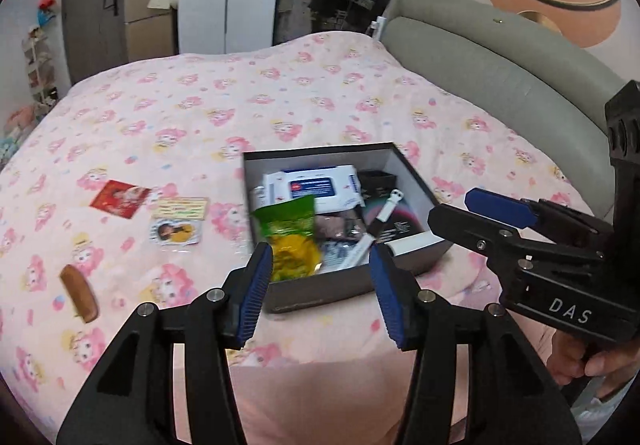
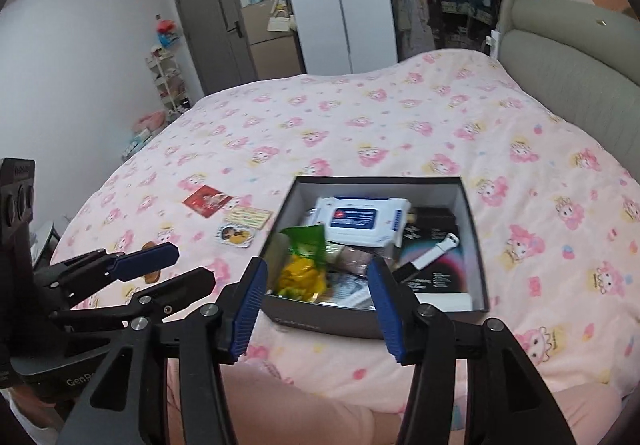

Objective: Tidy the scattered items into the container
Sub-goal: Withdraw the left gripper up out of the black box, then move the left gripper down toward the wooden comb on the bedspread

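Box near bed edge, comb (left) apart, bedspread bare beyond

Black tongs, blue ribbed pads, silver screws, "DAS" marking.

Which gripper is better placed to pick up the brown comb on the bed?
Left. The comb lies left of the box, on the left gripper's side. The right gripper would have to cross over. Both look open and empty.
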`<state>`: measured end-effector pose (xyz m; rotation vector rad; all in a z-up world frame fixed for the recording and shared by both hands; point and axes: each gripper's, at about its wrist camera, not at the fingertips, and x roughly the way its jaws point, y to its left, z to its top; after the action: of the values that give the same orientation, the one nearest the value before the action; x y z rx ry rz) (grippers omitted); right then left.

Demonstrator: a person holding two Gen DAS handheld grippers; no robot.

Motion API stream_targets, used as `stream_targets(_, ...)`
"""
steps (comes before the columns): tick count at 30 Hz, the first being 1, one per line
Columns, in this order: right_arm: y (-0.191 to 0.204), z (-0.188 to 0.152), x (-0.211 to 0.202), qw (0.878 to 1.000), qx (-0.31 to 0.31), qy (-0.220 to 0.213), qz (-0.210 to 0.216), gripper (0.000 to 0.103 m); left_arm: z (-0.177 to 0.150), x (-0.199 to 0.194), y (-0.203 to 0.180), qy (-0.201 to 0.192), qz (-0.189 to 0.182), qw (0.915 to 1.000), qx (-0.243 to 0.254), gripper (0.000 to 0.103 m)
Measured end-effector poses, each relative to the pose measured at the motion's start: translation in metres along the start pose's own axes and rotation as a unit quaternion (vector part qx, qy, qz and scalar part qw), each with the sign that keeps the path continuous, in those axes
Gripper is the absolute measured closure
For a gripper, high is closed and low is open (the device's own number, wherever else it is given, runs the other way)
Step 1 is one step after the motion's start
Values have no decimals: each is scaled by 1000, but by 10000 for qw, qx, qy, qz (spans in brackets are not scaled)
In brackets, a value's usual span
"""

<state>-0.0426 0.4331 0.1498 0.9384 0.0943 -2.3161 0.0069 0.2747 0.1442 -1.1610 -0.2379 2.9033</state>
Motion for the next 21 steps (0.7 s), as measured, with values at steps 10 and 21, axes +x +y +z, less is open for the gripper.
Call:
stream_targets(10,62,-5,35,9982,-458,142,349,55,-33,-52,85,-413,319,9938,-986,52)
stream_targets(21,161,39,162,9754,-1278,788,1614,55,-97,-21,249,-126,1334,9595,-2477,69)
